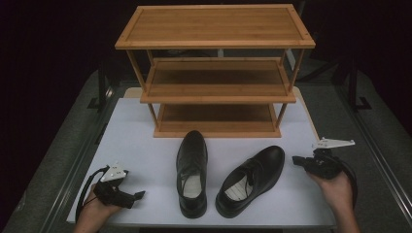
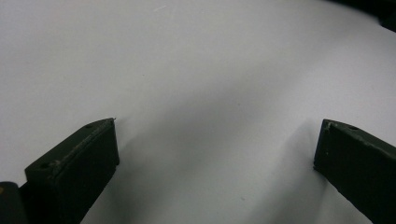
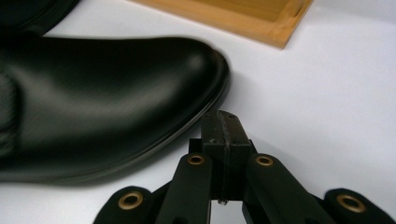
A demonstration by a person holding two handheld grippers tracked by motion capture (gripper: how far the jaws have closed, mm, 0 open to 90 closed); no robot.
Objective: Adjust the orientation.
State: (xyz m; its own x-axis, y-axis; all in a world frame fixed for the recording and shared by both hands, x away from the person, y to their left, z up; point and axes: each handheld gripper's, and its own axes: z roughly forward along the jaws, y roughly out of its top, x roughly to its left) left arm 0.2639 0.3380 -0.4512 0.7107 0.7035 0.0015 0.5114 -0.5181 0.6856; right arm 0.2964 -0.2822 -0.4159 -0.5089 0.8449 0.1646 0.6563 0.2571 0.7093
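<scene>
R gripper (image 3: 223, 122): jaws clenched flat together, nothing between them. In the right gripper view its tip sits low centre, w/ the toe of the R shoe (image 3: 107, 98) just up-left of it, near but apart. In the high view that gripper (image 1: 305, 162) is at mid right, tip pointing left at the shoe (image 1: 252, 178), which lies diagonal, toe upper right, heel lower left, so its long axis runs roughly toward the jaws. L gripper (image 2: 217, 154): jaws released, wide apart, bare white table (image 2: 196, 70) between. In the high view it (image 1: 127, 196) rests lower left, well apart from the L shoe (image 1: 191, 171), which lies toe-up in frame, toward the rack (image 1: 216, 73). R hand is nearer its shoe; jaws likely need to open first
</scene>
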